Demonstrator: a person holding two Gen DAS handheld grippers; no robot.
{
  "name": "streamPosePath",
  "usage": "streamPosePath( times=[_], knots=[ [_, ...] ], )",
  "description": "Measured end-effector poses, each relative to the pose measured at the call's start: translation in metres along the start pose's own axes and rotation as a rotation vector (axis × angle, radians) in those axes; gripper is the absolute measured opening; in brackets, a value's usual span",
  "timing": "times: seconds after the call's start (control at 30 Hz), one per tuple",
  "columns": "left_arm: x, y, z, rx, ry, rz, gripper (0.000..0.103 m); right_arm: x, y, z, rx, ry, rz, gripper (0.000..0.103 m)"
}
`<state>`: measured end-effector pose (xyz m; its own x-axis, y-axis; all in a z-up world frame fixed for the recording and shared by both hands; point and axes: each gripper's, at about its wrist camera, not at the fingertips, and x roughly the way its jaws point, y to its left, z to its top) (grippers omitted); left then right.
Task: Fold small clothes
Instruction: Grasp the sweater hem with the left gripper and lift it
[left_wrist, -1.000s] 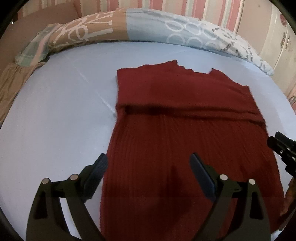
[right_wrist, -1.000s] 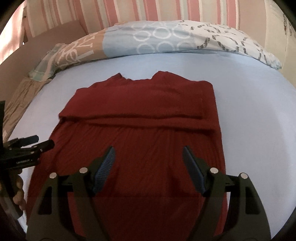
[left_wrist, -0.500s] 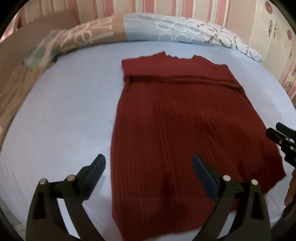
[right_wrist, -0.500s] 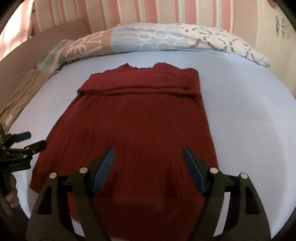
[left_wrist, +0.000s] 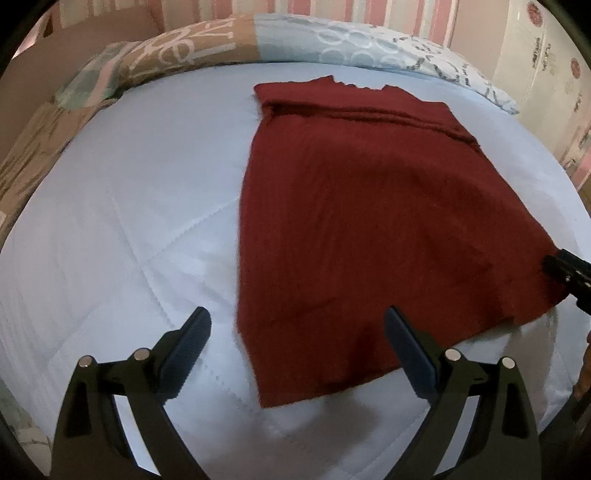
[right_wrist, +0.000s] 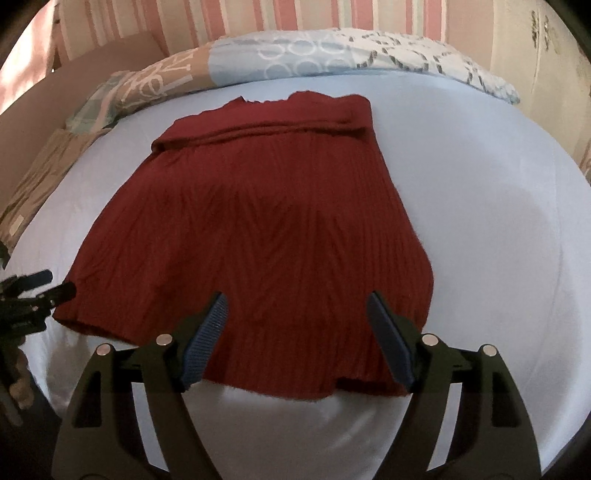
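Note:
A dark red ribbed knit garment (left_wrist: 369, 221) lies flat on the pale blue bed, its far end folded over near the pillows; it also shows in the right wrist view (right_wrist: 266, 236). My left gripper (left_wrist: 295, 325) is open and empty above the garment's near left corner. My right gripper (right_wrist: 295, 310) is open and empty above the near hem. The right gripper's tip shows at the right edge of the left wrist view (left_wrist: 569, 271). The left gripper shows at the left edge of the right wrist view (right_wrist: 29, 291).
A patterned pillow (left_wrist: 332, 40) lies along the bed's far edge against a striped wall. A beige patterned cloth (left_wrist: 26, 158) hangs at the left side. The bed sheet (left_wrist: 110, 221) spreads wide to the left of the garment. A white cabinet (left_wrist: 546, 55) stands at the far right.
Both grippers have drawn back toward the near edge of the bed, so the garment's near hem and corners now show. Both stayed open. The garment has not moved.

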<state>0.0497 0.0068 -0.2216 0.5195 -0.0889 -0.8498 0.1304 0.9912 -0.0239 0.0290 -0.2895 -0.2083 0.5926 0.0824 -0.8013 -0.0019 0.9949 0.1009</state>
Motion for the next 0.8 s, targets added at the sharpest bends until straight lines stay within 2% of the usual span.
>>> streamPosePath(
  times=[0.3,0.37,0.43,0.47,0.63,0.67,0.77,0.8],
  knots=[
    [0.014,0.019,-0.007,-0.112,0.056,-0.088,0.095,-0.004,0.001,-0.001,-0.02,-0.013,-0.016,0.077],
    [0.018,0.017,-0.008,-0.114,0.067,-0.088,0.094,-0.004,0.0,-0.001,-0.016,-0.012,-0.018,0.077],
    [0.021,0.01,-0.008,-0.08,0.076,-0.061,0.082,-0.004,-0.003,0.0,-0.006,-0.011,-0.022,0.077],
    [0.021,0.006,-0.009,-0.061,0.081,-0.067,0.068,-0.004,-0.005,0.0,-0.002,-0.011,-0.024,0.077],
    [0.014,-0.015,-0.01,0.067,0.044,0.004,0.042,-0.006,-0.017,-0.004,0.041,0.003,-0.013,0.077],
    [0.014,-0.015,-0.01,0.079,0.04,0.026,0.028,-0.007,-0.019,-0.005,0.05,0.006,-0.009,0.077],
    [0.008,-0.008,-0.011,0.081,0.029,0.041,0.019,-0.01,-0.022,-0.01,0.049,0.009,-0.025,0.077],
    [0.004,-0.004,-0.012,0.079,0.025,0.057,0.019,-0.011,-0.024,-0.012,0.048,0.01,-0.032,0.077]
  ],
)
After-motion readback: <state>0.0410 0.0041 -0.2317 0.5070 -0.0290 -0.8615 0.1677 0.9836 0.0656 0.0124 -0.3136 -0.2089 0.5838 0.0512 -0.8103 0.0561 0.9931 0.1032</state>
